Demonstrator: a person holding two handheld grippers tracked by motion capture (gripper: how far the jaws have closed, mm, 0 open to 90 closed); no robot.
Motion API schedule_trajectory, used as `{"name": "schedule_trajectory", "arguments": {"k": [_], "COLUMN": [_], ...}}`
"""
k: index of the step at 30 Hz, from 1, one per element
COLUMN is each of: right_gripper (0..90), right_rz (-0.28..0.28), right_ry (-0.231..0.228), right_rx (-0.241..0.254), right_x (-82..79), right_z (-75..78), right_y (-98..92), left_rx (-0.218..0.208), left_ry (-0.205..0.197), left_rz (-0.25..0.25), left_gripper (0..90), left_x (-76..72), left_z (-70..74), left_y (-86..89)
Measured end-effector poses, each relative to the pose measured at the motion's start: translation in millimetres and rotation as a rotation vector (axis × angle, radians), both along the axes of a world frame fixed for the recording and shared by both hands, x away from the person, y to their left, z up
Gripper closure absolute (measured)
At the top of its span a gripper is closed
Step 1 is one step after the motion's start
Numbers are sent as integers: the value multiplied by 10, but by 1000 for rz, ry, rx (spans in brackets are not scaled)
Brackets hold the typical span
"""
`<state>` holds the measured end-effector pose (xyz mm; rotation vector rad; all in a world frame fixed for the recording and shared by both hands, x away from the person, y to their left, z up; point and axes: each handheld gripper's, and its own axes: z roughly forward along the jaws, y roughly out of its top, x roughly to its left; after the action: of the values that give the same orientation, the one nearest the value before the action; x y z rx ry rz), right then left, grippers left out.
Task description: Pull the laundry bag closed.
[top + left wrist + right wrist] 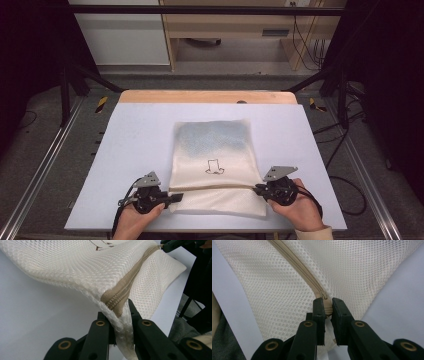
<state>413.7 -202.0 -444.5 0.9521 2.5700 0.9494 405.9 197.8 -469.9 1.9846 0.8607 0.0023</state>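
Both grippers (176, 196) (258, 188) clamped tight on the mesh bag's (215, 150) zipper (299, 267) ends.

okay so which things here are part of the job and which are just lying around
In the job:
mesh bag
zipper
left gripper, clamped on the bag's zipper end
right gripper, clamped on the other zipper end

Just lying about:
table
cables on the floor

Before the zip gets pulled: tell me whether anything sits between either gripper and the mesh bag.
Nothing visible does. The left gripper is shut on one end of the mesh bag at its zipper, and the right gripper is shut on the other end.
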Motion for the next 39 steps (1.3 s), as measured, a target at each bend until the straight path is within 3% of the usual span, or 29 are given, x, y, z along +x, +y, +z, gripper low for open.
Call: {"name": "schedule_trajectory", "arguments": {"k": [39], "right_gripper": [819], "right_rz": [-21], "right_ry": [29], "right_rx": [-12], "right_x": [-64], "right_z": [-60], "right_y": [-136], "left_rx": [-1], "left_ry": [-4], "left_rz": [7], "left_gripper": [835], "left_x": [13], "left_z": [26], "left_y": [42]}}
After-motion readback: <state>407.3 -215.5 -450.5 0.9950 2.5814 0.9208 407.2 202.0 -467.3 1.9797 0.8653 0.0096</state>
